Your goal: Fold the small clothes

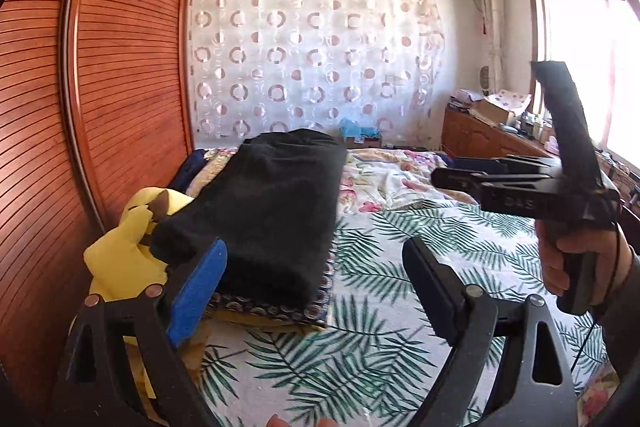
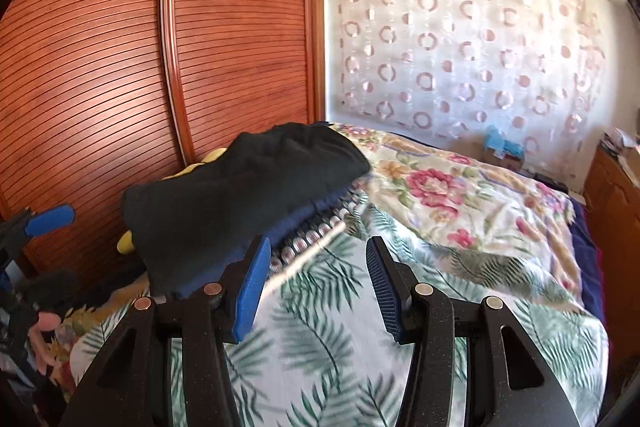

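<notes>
On the bed (image 1: pixel 400 227), blurred black folded clothes (image 1: pixel 276 211) perhaps hide a stack.

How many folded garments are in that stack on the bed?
3 visible: a black garment on top, a navy one under it, and a patterned-edge one at the bottom, all stacked beside the wardrobe. More may be hidden beneath.
</notes>
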A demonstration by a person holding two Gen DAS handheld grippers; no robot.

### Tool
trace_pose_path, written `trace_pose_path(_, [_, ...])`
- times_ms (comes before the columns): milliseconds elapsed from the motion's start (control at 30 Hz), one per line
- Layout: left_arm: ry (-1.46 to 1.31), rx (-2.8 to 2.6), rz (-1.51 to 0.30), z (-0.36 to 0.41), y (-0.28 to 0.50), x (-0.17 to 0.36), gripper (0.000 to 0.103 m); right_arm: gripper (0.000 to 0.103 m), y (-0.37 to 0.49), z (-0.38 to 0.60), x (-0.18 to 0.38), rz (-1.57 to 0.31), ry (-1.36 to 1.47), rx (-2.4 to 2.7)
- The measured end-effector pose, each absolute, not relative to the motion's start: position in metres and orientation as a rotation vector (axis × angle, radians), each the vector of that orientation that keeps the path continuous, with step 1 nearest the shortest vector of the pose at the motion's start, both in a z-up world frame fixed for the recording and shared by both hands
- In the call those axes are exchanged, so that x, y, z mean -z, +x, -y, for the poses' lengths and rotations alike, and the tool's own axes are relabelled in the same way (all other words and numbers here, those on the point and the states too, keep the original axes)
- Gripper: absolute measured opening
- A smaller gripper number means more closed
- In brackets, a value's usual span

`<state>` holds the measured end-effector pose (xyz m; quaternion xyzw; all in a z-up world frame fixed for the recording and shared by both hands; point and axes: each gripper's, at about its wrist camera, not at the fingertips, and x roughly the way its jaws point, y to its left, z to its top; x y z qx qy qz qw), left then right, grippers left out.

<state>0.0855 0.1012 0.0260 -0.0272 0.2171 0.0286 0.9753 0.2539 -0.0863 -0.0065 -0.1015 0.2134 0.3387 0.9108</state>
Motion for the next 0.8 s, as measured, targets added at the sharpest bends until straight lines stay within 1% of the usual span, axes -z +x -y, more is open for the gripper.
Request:
trace_pose_path(67, [-0.055, -0.031, -0.446, -0.094, 0.084, -0.024, 0.090, 0.061, 0.237, 0.100, 0.006, -0.433, -0.192, -0.677])
trace_pose_path(133, [-0.053, -0.001, -0.458, -0.085, 0.083, -0.021, 0.090, 0.066, 0.221, 0.111, 0.007, -0.426, -0.174, -0.659])
trace_pose_path(433, [-0.045, 0.058, -0.498, -0.043, 0.082, -0.007, 0.090, 0.071, 0.152, 0.152, 0.016, -0.431, -0.136, -0.540])
trace_pose_path(533, [-0.050, 0.068, -0.506, -0.034, 0.080, -0.011, 0.090, 0.075, 0.127, 0.165, 0.014, -0.418, -0.109, -0.485])
trace_pose_path(700, [-0.046, 0.077, -0.475, -0.021, 0.074, -0.027, 0.090, 0.078, 0.084, 0.180, 0.006, -0.390, -0.069, -0.423])
trace_pose_path(767, [-0.039, 0.077, -0.462, -0.017, 0.070, -0.033, 0.090, 0.088, 0.071, 0.184, 0.003, -0.384, -0.054, -0.400])
trace_pose_path(800, [-0.037, 0.077, -0.458, -0.015, 0.067, -0.036, 0.090, 0.089, 0.063, 0.188, 0.001, -0.375, -0.047, -0.386])
